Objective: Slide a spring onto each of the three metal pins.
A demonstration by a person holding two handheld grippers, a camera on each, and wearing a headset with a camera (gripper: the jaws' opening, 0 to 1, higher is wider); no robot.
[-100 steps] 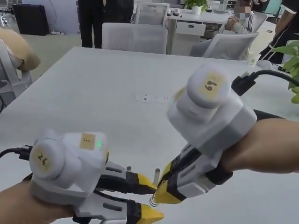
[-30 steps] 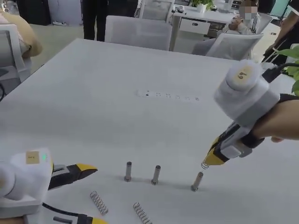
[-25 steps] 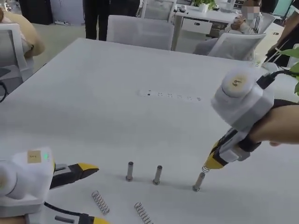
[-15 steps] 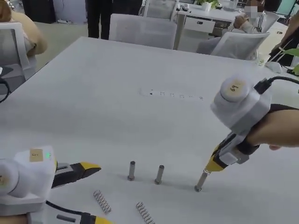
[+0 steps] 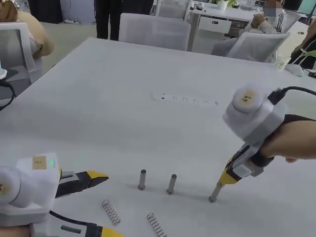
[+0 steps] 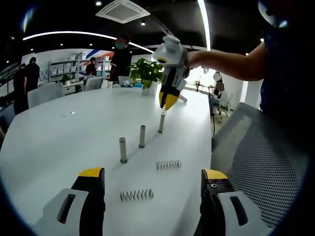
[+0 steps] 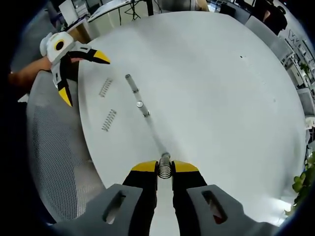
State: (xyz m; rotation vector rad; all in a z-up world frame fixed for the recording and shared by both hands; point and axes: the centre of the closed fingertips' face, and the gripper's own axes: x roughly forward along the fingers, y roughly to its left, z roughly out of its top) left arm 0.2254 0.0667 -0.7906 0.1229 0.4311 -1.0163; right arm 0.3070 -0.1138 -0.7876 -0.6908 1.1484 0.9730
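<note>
While right gripper clamps a spring at the tip of the slightly tilted end pin | middle pin beside end pin, third pin farther along, both bare | two loose springs flat on counter, well apart from end pin | left gripper spread wide, empty | right gripper's round sticker: digits unreadable
</note>
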